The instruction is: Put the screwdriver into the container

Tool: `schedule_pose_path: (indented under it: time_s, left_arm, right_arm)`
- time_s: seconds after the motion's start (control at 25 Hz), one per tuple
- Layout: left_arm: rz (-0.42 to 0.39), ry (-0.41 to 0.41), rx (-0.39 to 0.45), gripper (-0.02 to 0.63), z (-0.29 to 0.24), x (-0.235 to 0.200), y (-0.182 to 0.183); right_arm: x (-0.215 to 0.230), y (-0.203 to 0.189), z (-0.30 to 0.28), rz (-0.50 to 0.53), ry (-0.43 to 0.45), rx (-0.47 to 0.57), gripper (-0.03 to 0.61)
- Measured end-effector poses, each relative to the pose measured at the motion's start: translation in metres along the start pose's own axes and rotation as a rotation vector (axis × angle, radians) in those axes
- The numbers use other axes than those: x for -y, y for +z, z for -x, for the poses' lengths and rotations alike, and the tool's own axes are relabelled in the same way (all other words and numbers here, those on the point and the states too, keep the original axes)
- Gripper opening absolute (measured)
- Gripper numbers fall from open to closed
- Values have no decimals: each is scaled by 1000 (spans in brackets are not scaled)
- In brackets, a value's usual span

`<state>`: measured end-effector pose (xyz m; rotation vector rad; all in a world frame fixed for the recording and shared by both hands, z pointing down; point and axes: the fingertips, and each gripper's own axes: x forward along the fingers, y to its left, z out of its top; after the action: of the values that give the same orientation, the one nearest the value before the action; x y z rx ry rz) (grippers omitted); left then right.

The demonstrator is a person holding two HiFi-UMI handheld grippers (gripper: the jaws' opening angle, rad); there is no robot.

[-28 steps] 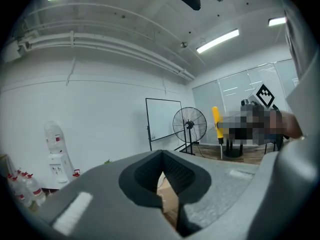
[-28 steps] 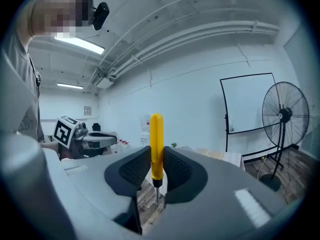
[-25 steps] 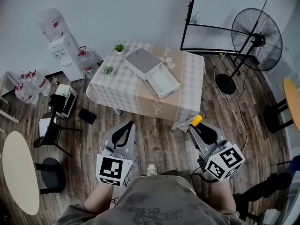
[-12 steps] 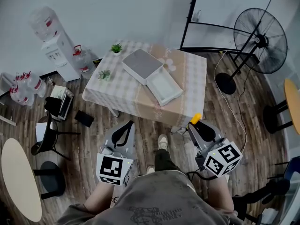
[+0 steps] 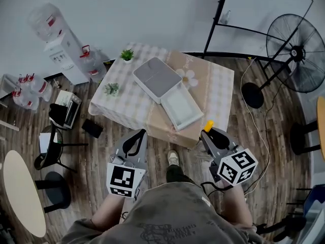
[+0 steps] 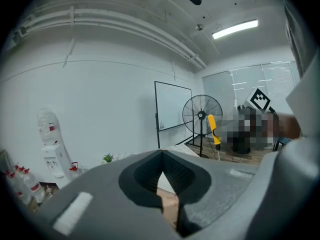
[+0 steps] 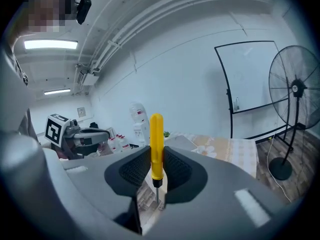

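A yellow-handled screwdriver (image 7: 156, 145) stands upright between the jaws of my right gripper (image 7: 157, 171), which is shut on it; its metal shaft points down. In the head view its yellow tip (image 5: 208, 125) pokes out above the right gripper (image 5: 212, 138), just short of the table's near edge. The container (image 5: 180, 109) is an open white box on the table, with its grey lid (image 5: 157, 77) lying beside it. My left gripper (image 5: 133, 144) is held over the floor, jaws shut with nothing between them. The screwdriver (image 6: 213, 129) also shows at a distance in the left gripper view.
The table (image 5: 136, 101) wears a checked and beige cloth and carries two small plants (image 5: 127, 54). A water dispenser (image 5: 57, 44) and bottles stand at the left, a floor fan (image 5: 300, 53) and a whiteboard (image 5: 265, 11) at the right. A black chair (image 5: 55, 143) and a round table (image 5: 19, 191) sit left.
The person has stepped forward: the table and container now lie closer and lower in the head view. Both grippers hold the same pose, the right still shut on the screwdriver.
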<state>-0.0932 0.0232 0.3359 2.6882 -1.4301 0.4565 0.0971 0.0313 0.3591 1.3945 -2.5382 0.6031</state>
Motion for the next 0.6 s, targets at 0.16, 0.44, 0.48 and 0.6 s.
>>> schedule_pose_path:
  time_s: [0.16, 0.44, 0.48, 0.6]
  left_arm:
    - [7, 18, -70, 0, -50, -16, -15]
    - [55, 59, -215, 0, -126, -44, -49]
    - [68, 71, -230, 0, -133, -48, -54]
    - [116, 101, -280, 0, -149, -59, -70]
  right_arm:
    - [36, -6, -52, -16, 27, -70, 104]
    - [86, -24, -132, 30, 99, -234, 104]
    - [93, -26, -142, 37, 105, -250, 104]
    - [106, -39, -170, 12, 136, -306, 104]
